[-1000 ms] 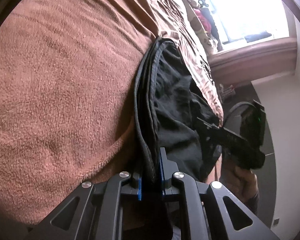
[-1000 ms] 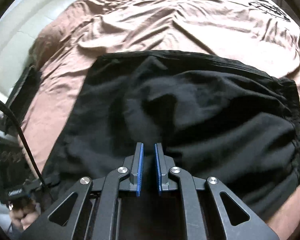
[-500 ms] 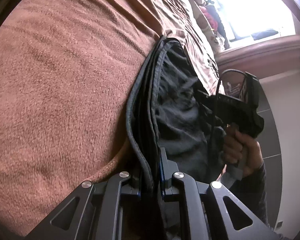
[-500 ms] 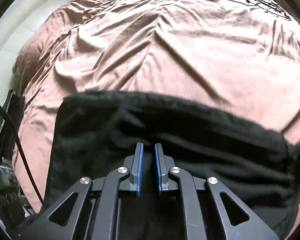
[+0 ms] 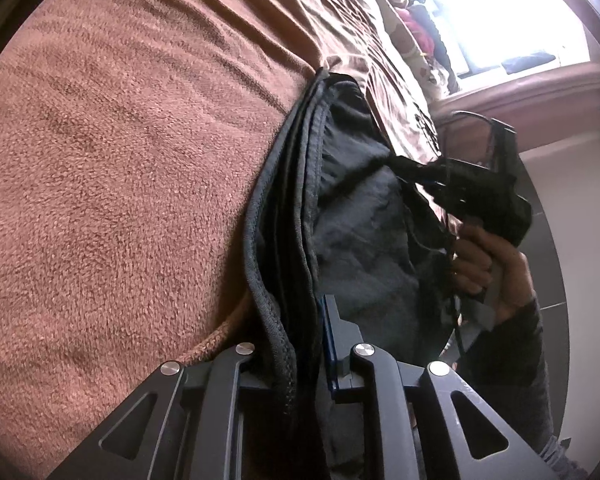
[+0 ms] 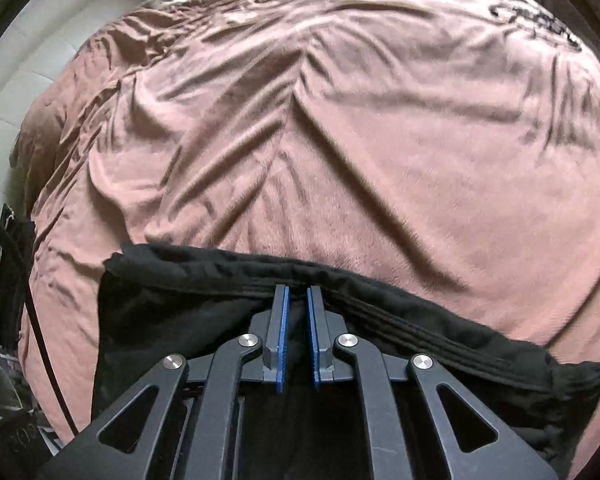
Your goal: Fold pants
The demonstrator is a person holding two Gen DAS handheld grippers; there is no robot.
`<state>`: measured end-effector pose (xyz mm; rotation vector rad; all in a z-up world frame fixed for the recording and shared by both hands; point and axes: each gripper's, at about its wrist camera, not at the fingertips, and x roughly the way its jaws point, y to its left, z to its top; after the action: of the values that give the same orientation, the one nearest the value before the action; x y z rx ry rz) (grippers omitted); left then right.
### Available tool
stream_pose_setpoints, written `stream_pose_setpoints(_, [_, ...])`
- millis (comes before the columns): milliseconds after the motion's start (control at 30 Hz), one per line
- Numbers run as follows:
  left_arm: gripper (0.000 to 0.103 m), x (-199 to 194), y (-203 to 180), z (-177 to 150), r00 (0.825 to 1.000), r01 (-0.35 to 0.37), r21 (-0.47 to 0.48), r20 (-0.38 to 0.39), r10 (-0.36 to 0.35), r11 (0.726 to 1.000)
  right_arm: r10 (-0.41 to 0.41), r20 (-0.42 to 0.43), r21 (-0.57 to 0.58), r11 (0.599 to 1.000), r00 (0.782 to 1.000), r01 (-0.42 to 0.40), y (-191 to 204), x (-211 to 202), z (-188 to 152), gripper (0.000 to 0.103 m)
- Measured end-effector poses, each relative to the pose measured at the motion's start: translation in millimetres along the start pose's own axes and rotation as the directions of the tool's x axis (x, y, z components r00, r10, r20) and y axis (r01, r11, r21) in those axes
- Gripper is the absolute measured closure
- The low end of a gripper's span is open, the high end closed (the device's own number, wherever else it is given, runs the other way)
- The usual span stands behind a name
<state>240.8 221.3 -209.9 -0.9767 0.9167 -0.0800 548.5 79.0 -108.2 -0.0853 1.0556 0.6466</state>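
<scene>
Black pants [image 5: 352, 216] lie folded on a brown fleece blanket [image 5: 120, 152]. My left gripper [image 5: 300, 320] is shut on the stacked edge of the pants, which runs up between its fingers. In the left wrist view my right gripper [image 5: 416, 172] shows at the right, held in a hand and pinching the far side of the cloth. In the right wrist view my right gripper [image 6: 298, 300] is shut on the seamed edge of the pants [image 6: 420, 320], held above the pink-brown blanket [image 6: 340, 140]. The cloth hangs below the fingers.
A bright window [image 5: 500, 12] with a pink sill and a heap of clothes [image 5: 416, 28] lie beyond the bed. A white wall and dark floor are at the right. A black cable [image 6: 32, 300] and dark gear sit left of the bed.
My right gripper has pulled its edge of the pants back toward the near side, so the spread black cloth now shows as a narrow band. The left gripper keeps its hold.
</scene>
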Motion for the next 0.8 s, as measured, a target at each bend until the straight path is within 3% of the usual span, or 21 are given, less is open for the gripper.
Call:
stream_pose_setpoints(400, [0.093, -14.5, -11.4, 6.4, 0.999, 0.030, 0.033, 0.021, -0.030, 0.999, 0.070, -0.005, -0.092, 0.993, 0.998, -0.070, 18.1, -56.9, -69.9, 0.097])
stream_pose_setpoints(667, [0.093, -24.8, -29.1, 13.4, 0.999, 0.031, 0.059, 0.037, -0.033, 0.998, 0.072, -0.017, -0.060, 0.996, 0.997, -0.073, 11.9, -61.9, -115.1, 0.097])
stream_pose_setpoints(800, [0.093, -24.7, -35.3, 16.5, 0.999, 0.022, 0.058, 0.038, -0.024, 0.998, 0.075, 0.019, -0.038, 0.997, 0.997, -0.074, 10.2, -71.0, -136.1, 0.097])
